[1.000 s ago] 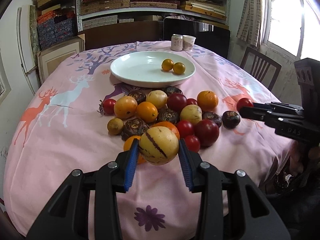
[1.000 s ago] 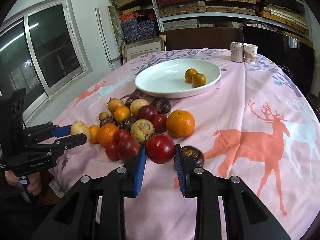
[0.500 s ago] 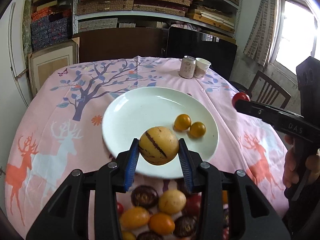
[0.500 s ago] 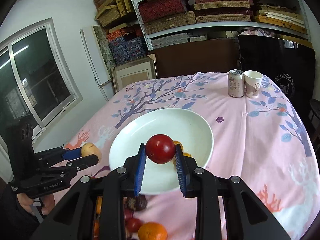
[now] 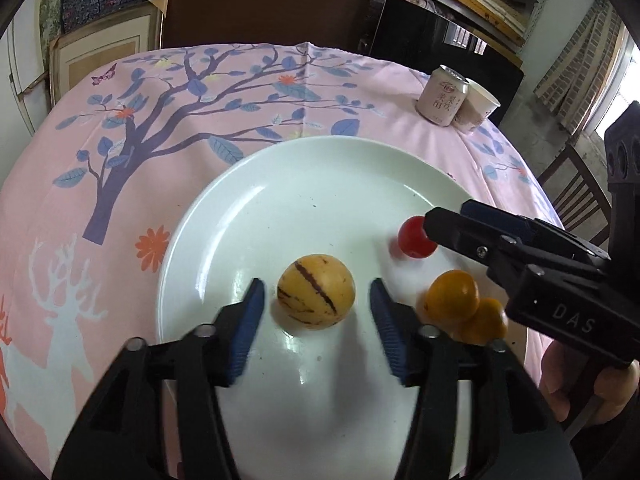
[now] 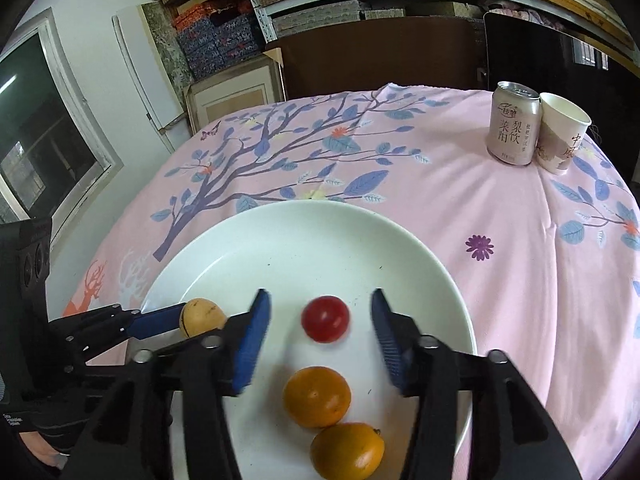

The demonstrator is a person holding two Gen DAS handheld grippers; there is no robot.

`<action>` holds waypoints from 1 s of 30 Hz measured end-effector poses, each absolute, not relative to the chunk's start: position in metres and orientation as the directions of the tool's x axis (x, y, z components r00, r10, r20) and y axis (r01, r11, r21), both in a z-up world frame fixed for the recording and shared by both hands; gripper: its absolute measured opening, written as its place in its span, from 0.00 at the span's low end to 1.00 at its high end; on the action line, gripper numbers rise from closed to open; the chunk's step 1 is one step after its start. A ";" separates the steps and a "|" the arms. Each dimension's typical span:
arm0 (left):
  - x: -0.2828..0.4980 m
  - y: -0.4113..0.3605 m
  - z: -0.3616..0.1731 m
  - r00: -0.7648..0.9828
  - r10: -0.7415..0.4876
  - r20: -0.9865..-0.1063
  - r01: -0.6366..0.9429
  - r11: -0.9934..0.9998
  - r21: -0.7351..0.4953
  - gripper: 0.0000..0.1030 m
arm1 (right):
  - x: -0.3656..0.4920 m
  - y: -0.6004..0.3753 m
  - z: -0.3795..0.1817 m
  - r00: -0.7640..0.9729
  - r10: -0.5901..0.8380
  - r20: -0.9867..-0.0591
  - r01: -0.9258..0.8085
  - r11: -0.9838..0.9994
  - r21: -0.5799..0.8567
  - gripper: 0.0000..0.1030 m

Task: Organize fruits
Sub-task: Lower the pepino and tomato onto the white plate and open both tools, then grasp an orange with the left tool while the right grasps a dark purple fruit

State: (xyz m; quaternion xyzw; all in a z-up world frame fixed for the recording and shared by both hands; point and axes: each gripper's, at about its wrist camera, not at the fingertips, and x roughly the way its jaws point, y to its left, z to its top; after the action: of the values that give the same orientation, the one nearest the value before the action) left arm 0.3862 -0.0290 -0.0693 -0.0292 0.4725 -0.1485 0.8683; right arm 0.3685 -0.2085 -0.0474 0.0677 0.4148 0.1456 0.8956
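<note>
A round table (image 6: 520, 300) wears a pink cloth printed with deer and a blue-leaved tree. On it sit a white plate (image 6: 320, 240), and, touching at the far edge, a drink can (image 6: 512, 128) and paper cup (image 6: 562, 136).

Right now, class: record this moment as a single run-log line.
left gripper: jaws just opening, striped yellow fruit free | right gripper: jaws just opening, red fruit free | plate: four fruits

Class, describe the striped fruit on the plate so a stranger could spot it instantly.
Find the big white plate on the pink tablecloth. Between the left gripper's open blue jaws lies a pale yellow fruit, the only one with dark purple stripes; its neighbours are plain orange or red.
</note>
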 end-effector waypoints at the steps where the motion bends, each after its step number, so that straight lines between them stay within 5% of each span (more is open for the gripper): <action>1: 0.384 -0.026 -0.064 0.524 -0.289 -0.801 0.226 0.954 -0.197 0.68 | 0.367 -0.209 -0.045 0.626 0.312 -0.715 -0.205 0.950 0.234 0.60; 7: 0.342 -0.006 -0.029 0.578 -0.326 -0.748 0.233 0.944 -0.232 0.74 | 0.328 -0.230 -0.027 0.651 0.314 -0.691 -0.157 0.947 0.282 0.61; 13: 0.237 0.013 -0.013 0.643 -0.342 -0.686 0.297 0.936 -0.188 0.90 | 0.220 -0.243 -0.011 0.727 0.324 -0.605 -0.194 0.943 0.271 0.85; 21: 0.117 0.036 -0.053 0.587 -0.352 -0.729 0.337 0.925 -0.175 0.92 | 0.085 -0.253 -0.024 0.793 0.320 -0.519 -0.238 0.946 0.220 0.85; 30: 0.076 0.019 -0.087 0.647 -0.193 -0.738 0.353 0.933 0.065 0.89 | 0.039 -0.259 -0.047 0.773 0.318 -0.550 -0.194 0.943 0.271 0.85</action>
State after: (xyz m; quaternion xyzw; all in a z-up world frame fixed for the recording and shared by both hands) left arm 0.0762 0.0192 -0.0866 0.1020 0.3920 -0.1516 0.9016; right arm 0.0386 -0.2594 -0.0469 0.0999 0.3083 0.1368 0.9361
